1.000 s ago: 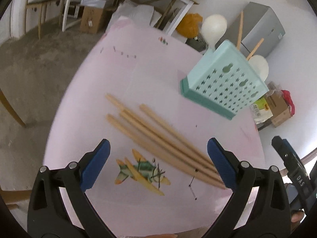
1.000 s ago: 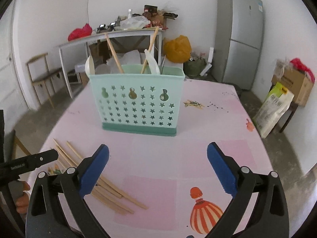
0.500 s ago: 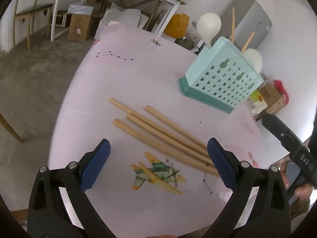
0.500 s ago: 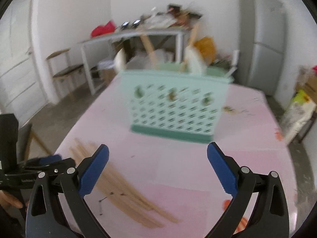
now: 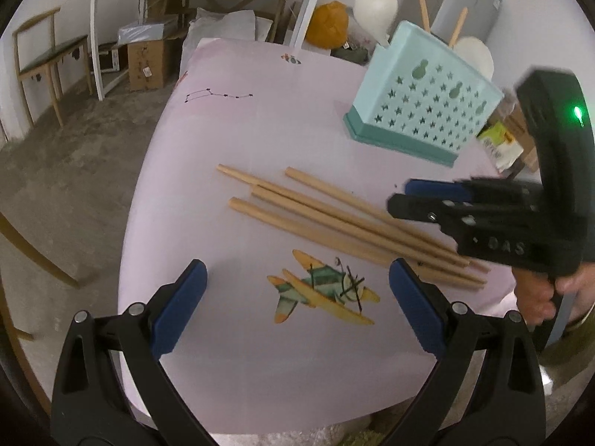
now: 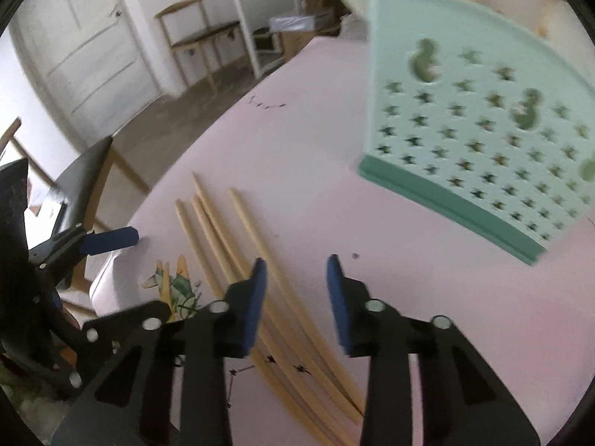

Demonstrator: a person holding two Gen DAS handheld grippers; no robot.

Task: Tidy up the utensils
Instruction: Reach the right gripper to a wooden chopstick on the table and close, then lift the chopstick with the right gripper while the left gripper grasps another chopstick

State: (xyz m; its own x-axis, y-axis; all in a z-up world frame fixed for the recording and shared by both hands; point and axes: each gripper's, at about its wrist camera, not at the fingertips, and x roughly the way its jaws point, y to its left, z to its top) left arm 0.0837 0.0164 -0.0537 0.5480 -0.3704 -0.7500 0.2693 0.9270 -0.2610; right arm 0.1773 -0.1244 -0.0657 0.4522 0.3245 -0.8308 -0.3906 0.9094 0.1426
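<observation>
Chopsticks (image 6: 238,245), four loose wooden ones, lie side by side on the pink counter (image 5: 238,130), in front of both grippers and short of the mint caddy (image 6: 483,141), which stands further back with spoons and two more sticks already in it. Nearest in its own view, the right gripper (image 6: 295,278) points steeply down over the thin ends of the bundle; its jaws have just been closing from full width to a narrow gap, and one stick runs through that gap, though the pads do not appear to press on it yet, so nothing is held. The left gripper (image 5: 297,290) hovers wide open and empty over the printed aeroplane (image 5: 319,293), just short of the sticks. The step in hand looks like the pick-up of one chopstick; the next move calls for lowering until the pads straddle a single stick, pinching it without dragging its neighbours, then lifting it toward the caddy. Against the earlier frames, the right gripper, which then looked level at the caddy from further off, has swung down and across to the sticks and now fills the right of the left view.
</observation>
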